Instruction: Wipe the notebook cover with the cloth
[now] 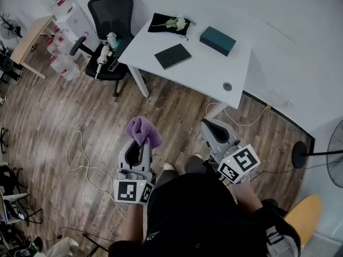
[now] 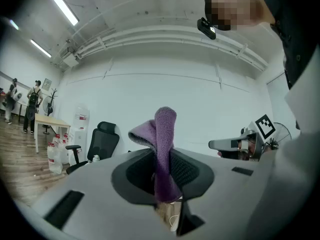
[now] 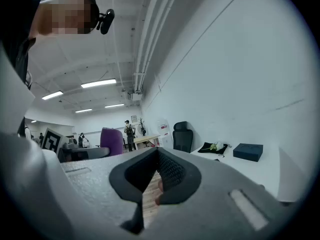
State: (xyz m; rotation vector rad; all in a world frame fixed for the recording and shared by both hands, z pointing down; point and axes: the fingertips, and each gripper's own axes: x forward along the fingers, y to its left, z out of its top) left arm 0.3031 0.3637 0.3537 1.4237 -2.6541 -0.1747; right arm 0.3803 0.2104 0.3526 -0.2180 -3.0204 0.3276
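Count 1 notebook point(image 1: 172, 55), 1 cloth point(image 1: 143, 131), 2 grippers. See notebook flat on white table point(image 1: 214, 74), long axis slanting lower-left to upper-right in head view, near black pouch point(image 1: 169, 23) and teal box point(image 1: 217, 40), well apart from grippers. Read left gripper point(image 1: 141, 143) clamped on purple cloth; right gripper point(image 1: 210, 126) closed, empty

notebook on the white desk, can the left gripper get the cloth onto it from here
Probably not yet: the left gripper, shut on the cloth, is over the floor, short of the desk. The notebook lies with nothing on it, so stepping closer should do.
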